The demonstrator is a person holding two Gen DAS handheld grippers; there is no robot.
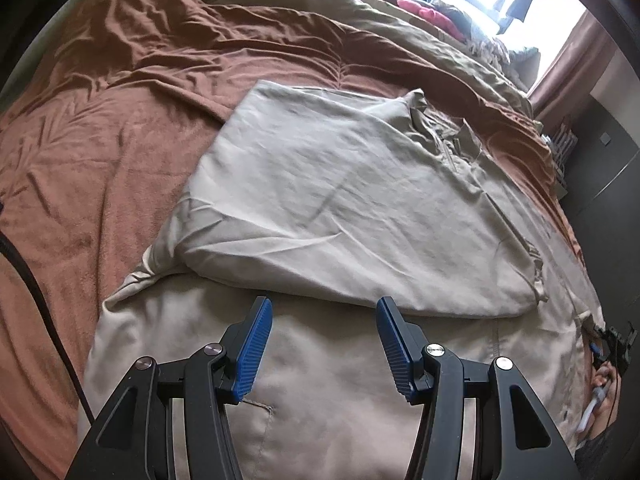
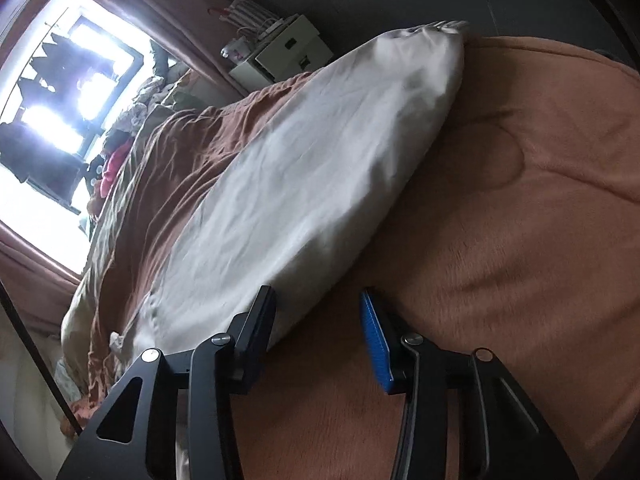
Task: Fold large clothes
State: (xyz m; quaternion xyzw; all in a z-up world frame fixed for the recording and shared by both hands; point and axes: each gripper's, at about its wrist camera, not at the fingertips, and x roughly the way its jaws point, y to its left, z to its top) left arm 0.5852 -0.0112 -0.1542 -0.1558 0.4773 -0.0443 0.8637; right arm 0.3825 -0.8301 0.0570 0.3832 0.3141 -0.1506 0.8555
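Left claw (image 1: 322,322) hangs wide and empty over the beige pants (image 1: 340,208), spread on the bed (image 1: 80,140) with one fold in. Right claw (image 2: 318,312), partly open, straddles their edge, probably lining up a pinch.

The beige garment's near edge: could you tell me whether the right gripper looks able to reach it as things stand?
Probably yes: the right gripper is open, with the beige garment edge just ahead by its fingers and nothing lying between on the brown blanket.
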